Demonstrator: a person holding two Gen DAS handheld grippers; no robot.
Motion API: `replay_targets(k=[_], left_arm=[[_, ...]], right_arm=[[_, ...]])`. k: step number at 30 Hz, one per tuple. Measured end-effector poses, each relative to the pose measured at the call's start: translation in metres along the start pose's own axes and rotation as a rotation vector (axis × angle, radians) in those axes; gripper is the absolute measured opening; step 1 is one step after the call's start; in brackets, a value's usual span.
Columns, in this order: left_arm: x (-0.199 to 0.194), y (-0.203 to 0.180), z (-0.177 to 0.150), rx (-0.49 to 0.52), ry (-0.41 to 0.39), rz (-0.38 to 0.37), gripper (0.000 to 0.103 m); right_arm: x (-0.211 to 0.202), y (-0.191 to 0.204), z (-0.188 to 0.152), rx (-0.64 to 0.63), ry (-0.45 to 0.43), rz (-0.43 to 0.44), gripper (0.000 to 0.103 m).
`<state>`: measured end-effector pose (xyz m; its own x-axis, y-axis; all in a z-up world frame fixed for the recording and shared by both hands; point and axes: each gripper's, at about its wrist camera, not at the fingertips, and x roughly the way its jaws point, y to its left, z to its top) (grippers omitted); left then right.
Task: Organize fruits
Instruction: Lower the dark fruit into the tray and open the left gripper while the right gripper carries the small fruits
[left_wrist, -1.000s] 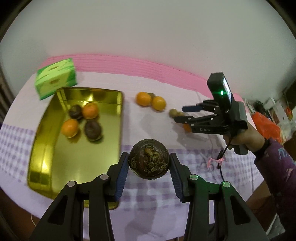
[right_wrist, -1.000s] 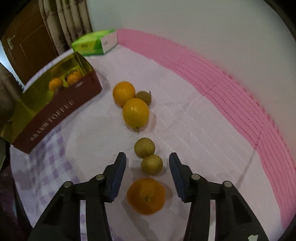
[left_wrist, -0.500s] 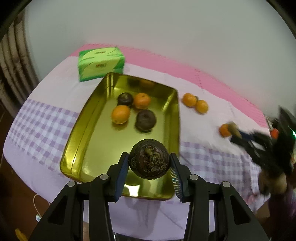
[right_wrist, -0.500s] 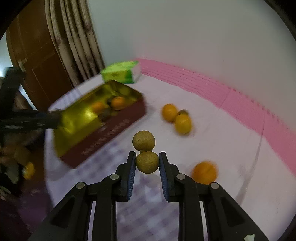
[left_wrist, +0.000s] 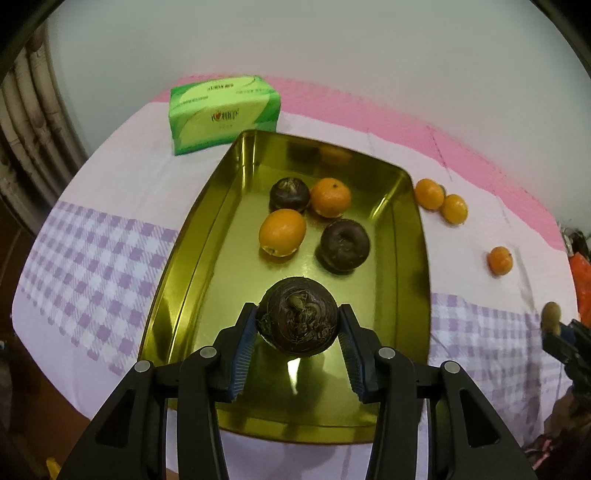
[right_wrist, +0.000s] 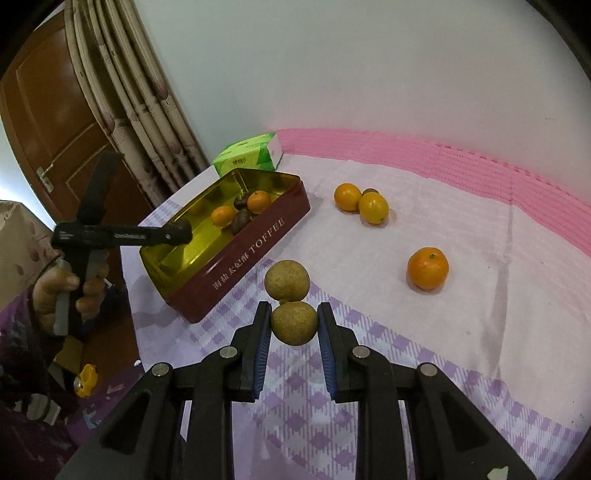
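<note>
Dark fruit (left_wrist: 297, 320) in left tongs (left_wrist: 297, 347)

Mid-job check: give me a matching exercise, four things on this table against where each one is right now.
Things:
1. dark brown fruit
2. tan fruit
3. tissue pack
4. lone orange

Places:
A. on the cloth, right of the tin
B. in the right gripper
C. beyond the tin's far end
D. in the left gripper, above the tin

Pairs: 1-D, 2-B, 3-C, 4-A
</note>
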<state>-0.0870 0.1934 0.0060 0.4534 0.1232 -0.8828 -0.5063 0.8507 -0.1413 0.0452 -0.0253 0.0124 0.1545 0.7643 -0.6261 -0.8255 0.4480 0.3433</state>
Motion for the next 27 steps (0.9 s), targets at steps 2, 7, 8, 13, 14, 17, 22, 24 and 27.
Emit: replay_targets(k=[2,7,8,13,14,17,22,24,27], left_arm=[[0.006,0.002,0.002,0.011,0.004,0.008,0.045],[0.015,0.006,0.005,0.023,0.01,0.044,0.045],[0.018,0.008,0.007,0.022,0.01,0.051,0.045],[0.025,0.013,0.011,0.032,0.009,0.086,0.045],[0.027,0.014,0.012,0.036,0.009,0.092,0.045],[0.034,0.014,0.015,0.053,0.011,0.114,0.045],[0.046,0.015,0.022,0.079,0.017,0.141,0.045],[0.049,0.013,0.024,0.088,0.016,0.151,0.045],[0.054,0.013,0.029,0.088,0.022,0.15,0.045]], right_arm=[[-0.001,0.001,0.0,0.003,-0.005,0.004,0.023],[0.0,0.007,0.001,-0.005,-0.003,0.008,0.023],[0.001,0.007,0.001,-0.006,-0.002,0.008,0.023],[0.002,0.006,0.0,0.0,0.003,0.007,0.023],[0.002,0.006,0.0,0.001,0.003,0.007,0.023],[0.002,0.005,0.0,0.0,0.004,0.007,0.023],[0.002,0.007,-0.001,-0.001,0.007,0.005,0.023],[0.002,0.007,-0.001,-0.001,0.009,0.005,0.023],[0.002,0.007,-0.001,0.0,0.01,0.007,0.023]])
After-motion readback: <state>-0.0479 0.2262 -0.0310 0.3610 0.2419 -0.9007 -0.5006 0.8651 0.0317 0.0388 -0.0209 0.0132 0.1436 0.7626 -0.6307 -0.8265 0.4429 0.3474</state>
